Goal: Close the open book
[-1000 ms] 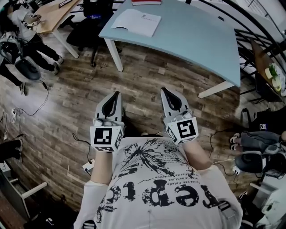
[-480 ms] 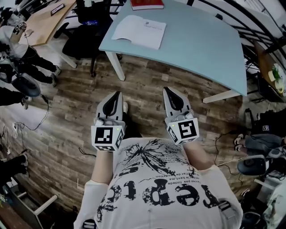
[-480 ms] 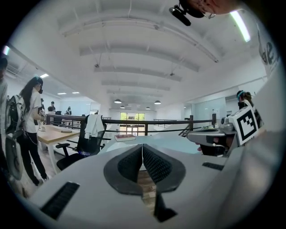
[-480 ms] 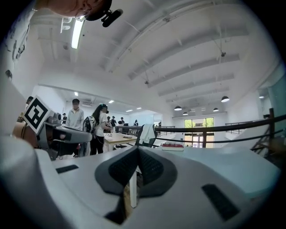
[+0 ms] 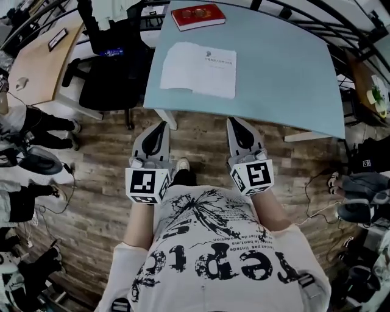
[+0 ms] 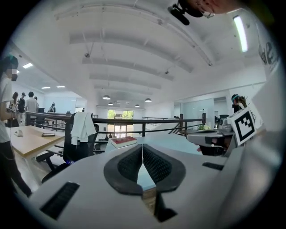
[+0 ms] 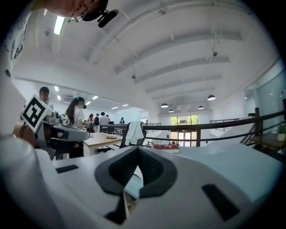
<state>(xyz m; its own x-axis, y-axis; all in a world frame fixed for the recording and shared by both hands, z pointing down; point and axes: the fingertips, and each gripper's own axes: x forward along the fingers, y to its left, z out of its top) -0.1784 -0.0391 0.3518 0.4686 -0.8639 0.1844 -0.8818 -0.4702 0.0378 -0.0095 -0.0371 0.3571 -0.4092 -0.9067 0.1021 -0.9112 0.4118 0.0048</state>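
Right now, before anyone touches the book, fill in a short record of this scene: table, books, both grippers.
Table: light blue, holds two books
Open book: white pages up, lying flat near the front edge
Red book: closed, at the far edge
Left gripper: shut, empty, clear of both books
Right gripper: shut, empty, clear of both books

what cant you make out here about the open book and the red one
The open book: in the head view its print is too small to read; the left gripper view misses it, blocked by the body of the left tool.
The red book: its cover design is too small in the head view, and it is nearly edge-on in the left gripper view.
Thickness of the open book: the head view looks down from above, so it cannot be told.
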